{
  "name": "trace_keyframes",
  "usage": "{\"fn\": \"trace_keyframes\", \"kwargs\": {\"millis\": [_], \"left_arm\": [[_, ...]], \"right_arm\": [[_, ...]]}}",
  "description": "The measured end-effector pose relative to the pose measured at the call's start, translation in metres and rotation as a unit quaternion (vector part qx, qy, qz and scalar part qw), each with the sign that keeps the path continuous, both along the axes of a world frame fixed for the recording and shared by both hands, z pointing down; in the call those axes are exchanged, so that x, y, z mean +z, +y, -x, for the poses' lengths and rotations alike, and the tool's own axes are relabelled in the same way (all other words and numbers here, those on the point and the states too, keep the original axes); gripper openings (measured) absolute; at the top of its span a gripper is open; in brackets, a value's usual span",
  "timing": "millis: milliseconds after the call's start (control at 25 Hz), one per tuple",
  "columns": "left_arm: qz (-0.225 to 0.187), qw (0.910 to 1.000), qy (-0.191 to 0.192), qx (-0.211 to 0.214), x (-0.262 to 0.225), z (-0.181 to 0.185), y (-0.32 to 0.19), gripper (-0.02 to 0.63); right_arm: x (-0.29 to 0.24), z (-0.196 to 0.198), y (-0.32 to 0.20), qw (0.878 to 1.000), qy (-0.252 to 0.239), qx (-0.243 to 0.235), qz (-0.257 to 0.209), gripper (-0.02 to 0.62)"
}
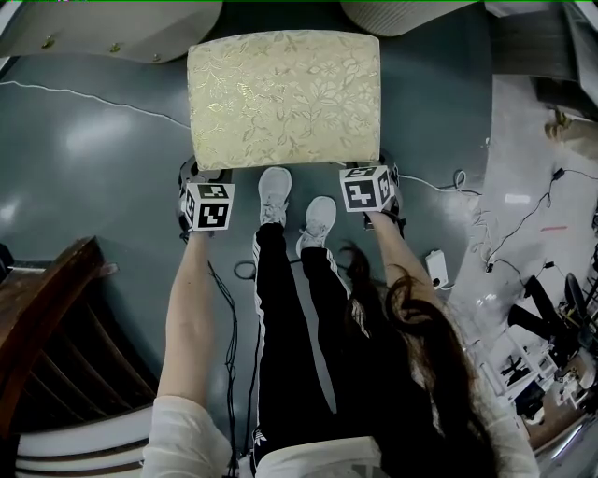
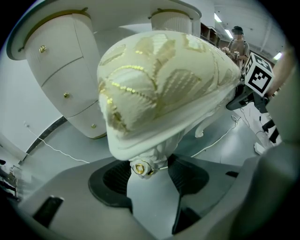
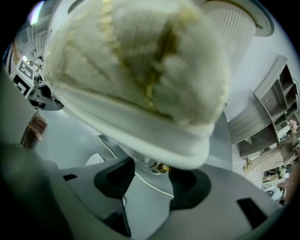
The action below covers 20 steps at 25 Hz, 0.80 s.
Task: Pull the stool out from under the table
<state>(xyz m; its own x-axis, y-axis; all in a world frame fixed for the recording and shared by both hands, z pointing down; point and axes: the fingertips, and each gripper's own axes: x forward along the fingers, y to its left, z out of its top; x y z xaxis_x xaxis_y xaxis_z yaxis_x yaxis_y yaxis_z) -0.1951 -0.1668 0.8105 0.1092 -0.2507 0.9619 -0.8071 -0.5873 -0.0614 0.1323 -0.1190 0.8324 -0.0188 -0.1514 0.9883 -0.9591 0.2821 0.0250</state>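
The stool (image 1: 283,98) stood on the gray floor (image 1: 93,159), right in front of the person's white shoes (image 1: 274,191). Its top was soft and cream, with gold leaves on it. The far side of the stool was close to the white table (image 1: 112,28), in the gap between the table's two round parts. Most of the stool was out in the open.

The left tongs (image 1: 198,175) were at the near left corner of the stool. Up close, the left tongs (image 2: 150,164) pinched a white leg (image 2: 157,152) just under the seat, with a black pad on each side of it. A small gold knob sat on that leg.

The right tongs (image 1: 378,177) were at the near right corner. Up close, the right tongs (image 3: 152,171) pinched the other near leg (image 3: 140,157). That picture was a bit blurry.

A brown wooden chair (image 1: 47,308) was off to the person's left.
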Motion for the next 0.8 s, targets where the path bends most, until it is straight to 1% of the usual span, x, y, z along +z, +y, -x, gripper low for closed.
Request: {"fn": "trace_keyframes", "kwargs": {"millis": [600,800], "left_arm": [[0.014,0.9998,-0.007,-0.009,-0.0019,-0.0015,0.0046,0.259],[0.020,0.9997,-0.006,-0.008,-0.0032,-0.0005,0.0054,0.259]], "right_arm": [[-0.0001,-0.0021,0.0006,1.000,0.000,-0.010,0.025,0.239],[-0.0021,-0.0012,0.0015,1.000,-0.003,-0.007,0.029,0.241]]}}
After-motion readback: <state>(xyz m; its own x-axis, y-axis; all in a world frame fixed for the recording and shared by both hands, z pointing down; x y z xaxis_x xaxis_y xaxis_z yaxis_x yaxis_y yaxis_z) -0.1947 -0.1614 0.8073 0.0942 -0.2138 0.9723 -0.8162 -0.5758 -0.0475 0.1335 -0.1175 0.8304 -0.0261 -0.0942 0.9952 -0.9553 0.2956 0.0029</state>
